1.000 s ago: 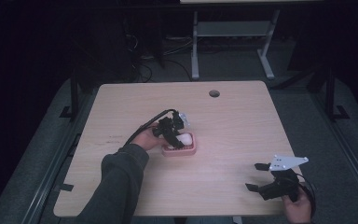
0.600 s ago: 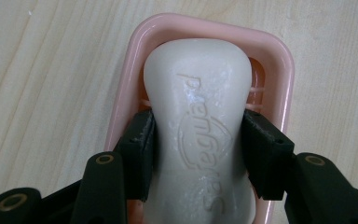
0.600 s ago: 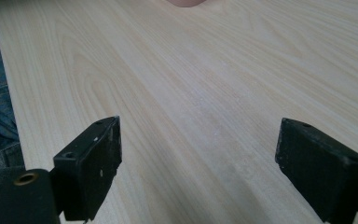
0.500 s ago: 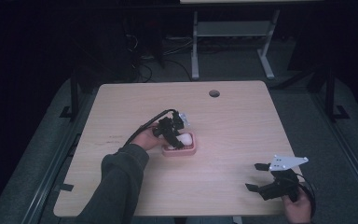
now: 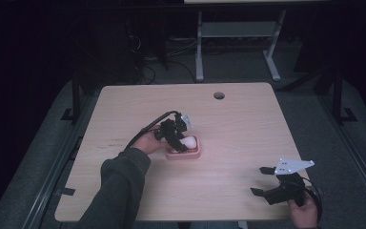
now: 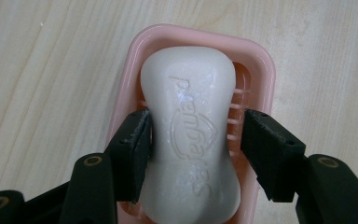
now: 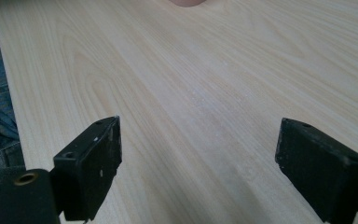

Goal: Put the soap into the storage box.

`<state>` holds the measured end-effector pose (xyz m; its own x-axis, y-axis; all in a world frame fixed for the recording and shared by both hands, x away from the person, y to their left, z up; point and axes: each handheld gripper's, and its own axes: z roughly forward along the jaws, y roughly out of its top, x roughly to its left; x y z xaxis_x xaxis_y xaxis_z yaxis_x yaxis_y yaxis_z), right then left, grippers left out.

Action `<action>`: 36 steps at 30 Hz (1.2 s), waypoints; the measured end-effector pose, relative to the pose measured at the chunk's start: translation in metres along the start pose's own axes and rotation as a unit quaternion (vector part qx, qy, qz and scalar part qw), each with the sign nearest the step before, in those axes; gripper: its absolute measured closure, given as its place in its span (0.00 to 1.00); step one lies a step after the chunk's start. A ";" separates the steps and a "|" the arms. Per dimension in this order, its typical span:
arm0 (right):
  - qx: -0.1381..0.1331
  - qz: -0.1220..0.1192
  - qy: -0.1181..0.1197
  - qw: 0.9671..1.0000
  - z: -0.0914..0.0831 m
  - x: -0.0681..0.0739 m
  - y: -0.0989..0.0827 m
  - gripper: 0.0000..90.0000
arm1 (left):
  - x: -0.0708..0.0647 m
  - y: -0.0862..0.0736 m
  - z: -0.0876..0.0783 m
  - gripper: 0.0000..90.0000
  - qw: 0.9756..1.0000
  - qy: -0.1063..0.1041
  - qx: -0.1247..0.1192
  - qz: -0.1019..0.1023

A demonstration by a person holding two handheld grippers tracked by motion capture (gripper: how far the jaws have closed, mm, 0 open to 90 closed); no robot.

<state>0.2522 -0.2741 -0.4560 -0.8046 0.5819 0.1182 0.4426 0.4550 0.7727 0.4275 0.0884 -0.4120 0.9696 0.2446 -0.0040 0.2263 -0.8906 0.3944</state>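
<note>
Down at the left tongs [image 6: 193, 140], the jaws have just been opening and now stand a little apart around the waist of a white soap bar [image 6: 191, 135]. One black pad still sits against the bar's side, or so close that I cannot tell whether it touches; the other pad stands clear of it, with a gap through which the ribs of the dish show. So the soap lies between the jaws but is not pressed by both. The bar rests lengthwise in a pink soap dish [image 6: 261, 70], whose rim curves round the far end of the bar beyond the jaw tips. Under the dish is the pale wooden surface [image 6: 51, 70].

From the high view, the left tongs [image 5: 181, 136] point down over the soap bar [image 5: 189, 141] in the soap dish [image 5: 183, 155], with the hand [image 5: 147, 141] just behind them and a dark sleeve [image 5: 119, 186] trailing toward the near edge.

Well apart from these, near the front corner of the surface [image 5: 238, 129], the right tongs [image 5: 262, 181] are held low with the jaws spread wide. In the right gripper view, the right tongs [image 7: 198, 163] hold nothing; bare wood lies between the pads.
</note>
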 end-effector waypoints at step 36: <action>0.004 -0.001 -0.005 1.000 0.002 0.001 0.002 0.16 | -0.011 -0.024 -0.032 0.40 0.999 0.020 -0.035 -0.023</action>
<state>0.2529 -0.2719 -0.4556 -0.8015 0.5875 0.1117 0.4447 0.4606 0.7681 0.4080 0.1192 -0.3917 0.9538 0.3002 0.0127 0.2615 -0.8501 0.4572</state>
